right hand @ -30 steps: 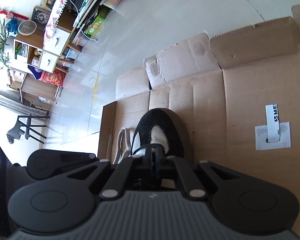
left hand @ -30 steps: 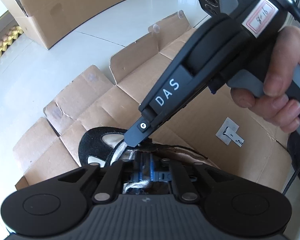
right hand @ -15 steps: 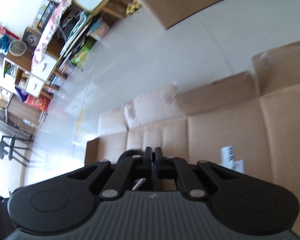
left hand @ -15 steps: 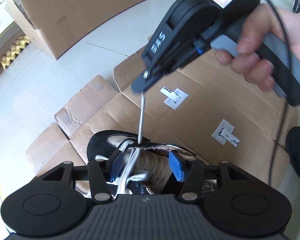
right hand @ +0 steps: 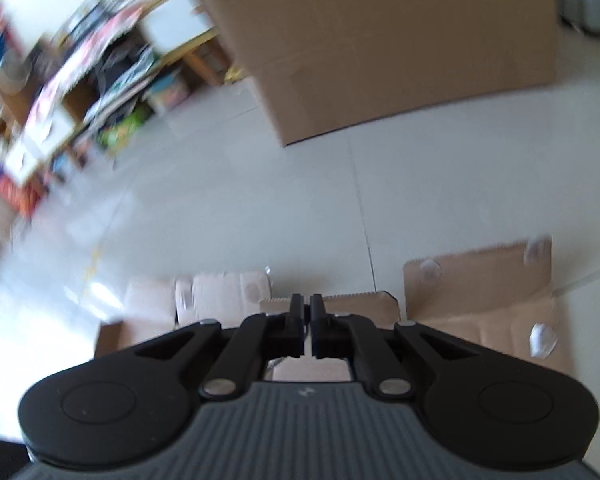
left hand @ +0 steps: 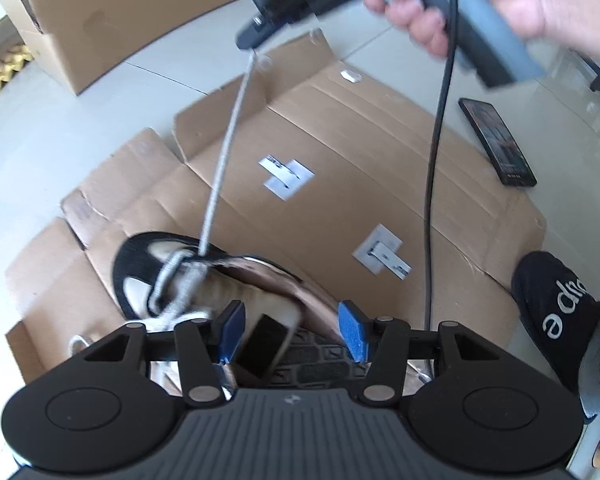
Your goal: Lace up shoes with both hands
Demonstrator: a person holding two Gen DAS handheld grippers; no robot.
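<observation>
Fingers: right gripper point(left hand: 247, 45) clamped on lace point(left hand: 224, 152), left gripper point(left hand: 292, 330) parted astride shoe point(left hand: 220, 280); I draw toward twelve o'clock, steadily.

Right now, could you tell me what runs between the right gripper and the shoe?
In the left wrist view, a taut grey lace stretches from the right gripper to the shoe.

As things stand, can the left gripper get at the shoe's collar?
Probably yes: the left gripper hangs open right over the shoe. The lace, held taut by the shut right gripper, rises from nearer the toe, off to one side.
</observation>
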